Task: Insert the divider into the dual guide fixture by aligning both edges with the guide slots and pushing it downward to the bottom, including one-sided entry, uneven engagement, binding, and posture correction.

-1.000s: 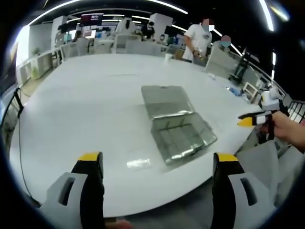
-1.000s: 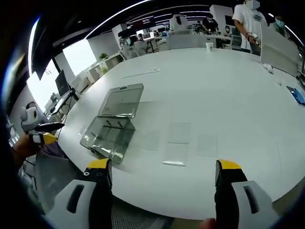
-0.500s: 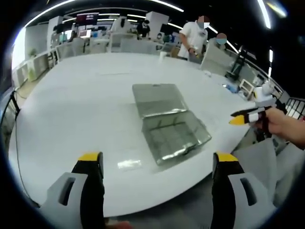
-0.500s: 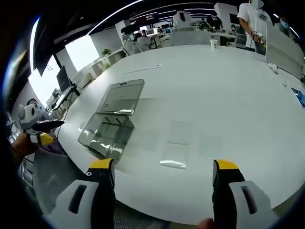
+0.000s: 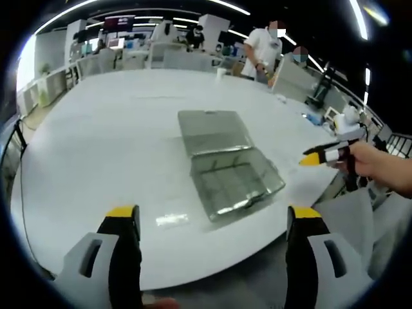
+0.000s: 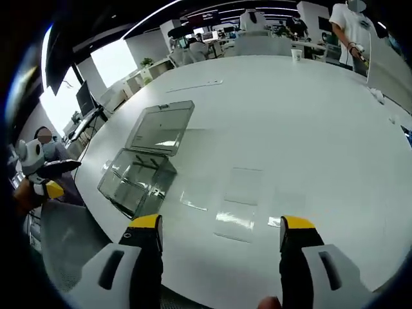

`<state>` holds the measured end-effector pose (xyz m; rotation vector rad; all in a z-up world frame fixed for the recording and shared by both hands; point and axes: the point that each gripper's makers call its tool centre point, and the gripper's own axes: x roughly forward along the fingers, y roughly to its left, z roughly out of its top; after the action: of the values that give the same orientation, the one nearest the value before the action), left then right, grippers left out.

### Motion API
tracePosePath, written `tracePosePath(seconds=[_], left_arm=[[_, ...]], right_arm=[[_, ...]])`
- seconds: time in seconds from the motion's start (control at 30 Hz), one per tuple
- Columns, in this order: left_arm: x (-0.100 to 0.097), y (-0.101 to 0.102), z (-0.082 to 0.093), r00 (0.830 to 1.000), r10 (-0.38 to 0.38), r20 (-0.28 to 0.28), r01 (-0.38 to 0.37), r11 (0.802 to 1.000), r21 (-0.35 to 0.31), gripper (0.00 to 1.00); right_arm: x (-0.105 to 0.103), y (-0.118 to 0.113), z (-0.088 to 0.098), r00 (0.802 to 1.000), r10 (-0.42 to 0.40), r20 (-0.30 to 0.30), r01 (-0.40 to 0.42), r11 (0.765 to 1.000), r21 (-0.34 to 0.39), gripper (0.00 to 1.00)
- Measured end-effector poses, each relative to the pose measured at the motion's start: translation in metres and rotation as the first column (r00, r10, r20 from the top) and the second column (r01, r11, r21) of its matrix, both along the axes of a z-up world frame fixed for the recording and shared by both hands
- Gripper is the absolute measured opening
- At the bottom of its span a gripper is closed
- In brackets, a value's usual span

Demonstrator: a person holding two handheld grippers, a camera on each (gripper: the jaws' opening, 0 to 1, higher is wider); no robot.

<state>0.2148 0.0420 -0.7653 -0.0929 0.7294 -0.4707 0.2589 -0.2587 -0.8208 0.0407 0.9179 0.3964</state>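
On the white surface [image 5: 96, 129] lies a clear lidded box, the fixture [image 5: 233, 183], lid open. Flat clear dividers [image 6: 239, 196] lie beside it, faint and hard to make out. Left hand-held gripper [image 5: 212, 222] and right hand-held gripper [image 6: 219, 232] hover released, empty, jaws apart.

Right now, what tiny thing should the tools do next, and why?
Probably lower the right tool onto the nearest clear divider and pick it up. Both tools are open and hold nothing, that sheet lies flat on the white table just ahead, and the open clear box waits beside it.
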Motion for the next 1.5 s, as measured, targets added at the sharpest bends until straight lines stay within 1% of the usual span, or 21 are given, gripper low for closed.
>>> tracePosePath(seconds=[0.43, 0.7, 0.73, 0.8, 0.87, 1.0, 1.07, 1.1, 1.23, 1.37, 1.5], left_arm=[[-0.002, -0.005, -0.002, 1.000, 0.008, -0.011, -0.009, 1.000, -0.004, 0.92], [0.001, -0.005, -0.003, 1.000, 0.016, -0.019, -0.016, 1.000, -0.008, 0.91], [0.001, -0.005, -0.003, 1.000, 0.016, -0.019, -0.016, 1.000, -0.007, 0.91], [0.002, -0.005, -0.003, 1.000, 0.017, -0.020, -0.017, 1.000, -0.008, 0.91], [0.003, -0.005, -0.003, 1.000, 0.018, -0.022, -0.018, 1.000, -0.007, 0.91], [0.005, -0.004, -0.004, 0.999, 0.022, -0.027, -0.022, 1.000, -0.006, 0.90], [0.006, -0.005, -0.003, 0.999, 0.025, -0.027, -0.025, 1.000, -0.010, 0.90], [0.007, -0.005, -0.003, 0.999, 0.026, -0.027, -0.026, 1.000, -0.010, 0.90], [0.009, -0.006, -0.003, 0.999, 0.024, -0.030, -0.025, 1.000, -0.013, 0.90], [0.010, -0.007, -0.003, 0.999, 0.028, -0.032, -0.029, 0.999, -0.017, 0.90], [0.012, -0.006, -0.004, 0.999, 0.033, -0.036, -0.034, 0.999, -0.018, 0.90]], right_arm=[[0.016, 0.001, -0.014, 0.999, 0.018, -0.026, -0.019, 0.999, -0.029, 0.59], [0.026, 0.004, -0.020, 0.999, 0.020, -0.043, -0.022, 0.998, -0.052, 0.52], [0.025, 0.002, -0.023, 0.998, 0.020, -0.060, -0.024, 0.998, -0.065, 0.51], [0.027, 0.003, -0.025, 0.997, 0.017, -0.075, -0.021, 0.998, -0.063, 0.51], [0.030, 0.004, -0.025, 0.997, 0.020, -0.072, -0.024, 0.997, -0.067, 0.50], [0.033, 0.004, -0.028, 0.996, 0.025, -0.089, -0.032, 0.996, -0.079, 0.47], [0.034, 0.003, -0.031, 0.994, 0.022, -0.109, -0.032, 0.996, -0.089, 0.46], [0.032, 0.000, -0.034, 0.991, 0.018, -0.135, -0.033, 0.993, -0.110, 0.45], [0.033, -0.001, -0.039, 0.987, 0.013, -0.160, -0.031, 0.993, -0.111, 0.43], [0.035, -0.002, -0.040, 0.985, 0.014, -0.175, -0.036, 0.992, -0.124, 0.42], [0.037, -0.005, -0.044, 0.979, 0.011, -0.204, -0.040, 0.989, -0.142, 0.40]])
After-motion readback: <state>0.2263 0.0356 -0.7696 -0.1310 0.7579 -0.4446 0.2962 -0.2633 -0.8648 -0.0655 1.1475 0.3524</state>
